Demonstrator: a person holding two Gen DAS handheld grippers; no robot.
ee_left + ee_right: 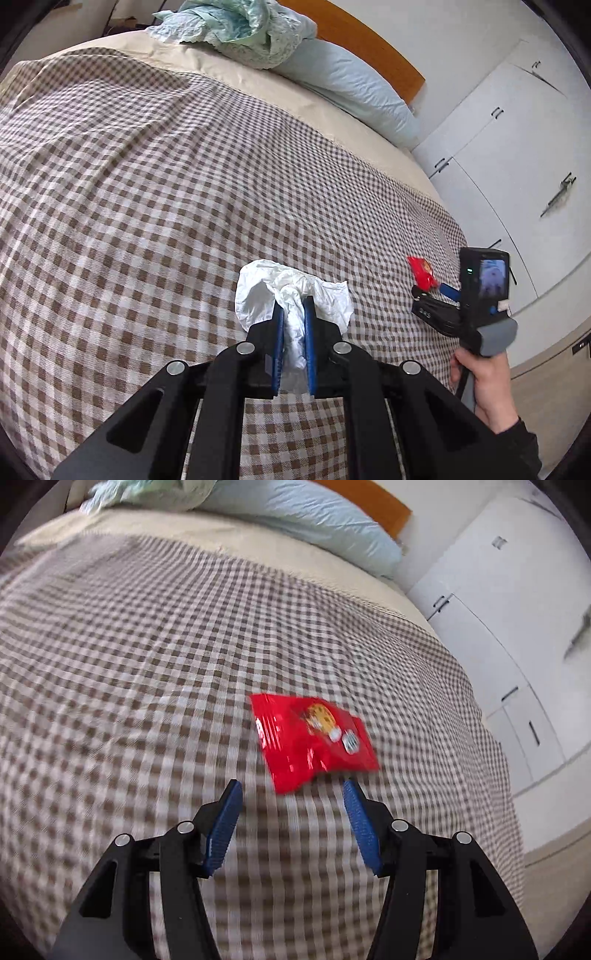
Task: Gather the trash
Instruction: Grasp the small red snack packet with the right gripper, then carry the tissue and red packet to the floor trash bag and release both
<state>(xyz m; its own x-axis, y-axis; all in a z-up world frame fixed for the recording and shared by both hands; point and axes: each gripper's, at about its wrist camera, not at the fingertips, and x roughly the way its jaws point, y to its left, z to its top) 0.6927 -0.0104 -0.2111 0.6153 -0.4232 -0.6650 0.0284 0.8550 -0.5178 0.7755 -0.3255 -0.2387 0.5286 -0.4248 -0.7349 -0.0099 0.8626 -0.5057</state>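
Bedroom, wide bed covered by a brown-and-white checked blanket [155, 192]. Beige sheet shows along the far edge. At the far end, a pale blue pillow [354, 85] against an orange wooden headboard [373, 44], with a crumpled mint-green lace-edged cloth [236, 26] heaped on it. White cupboard doors with dark handles [491, 147] stand to the right of the bed.

Left gripper [294, 304]: black frame, blue ribbed pads pressed together on a crumpled white paper tissue [295, 295]. The tissue bulges out past the fingertips on both sides and is squeezed into a narrow strip between the pads. It sits near the middle of the blanket's near part (whether its lower folds still touch the fabric I cannot tell).

Right gripper [293, 788]: jaws spread wide, nothing between the pads. Just beyond its fingertips lies a red glossy snack wrapper with a cookie printed on it [314, 738], flat on the checked blanket, toward the right side of the bed. Its near corner sits close to the gap between the tips, not touching either pad. The right wrist view is motion-blurred.

In the left wrist view, a hand [484, 387] in a dark sleeve grips the grey handle of the right gripper, its small rear screen lit, with the red wrapper just past its tips, well to the right of the tissue.
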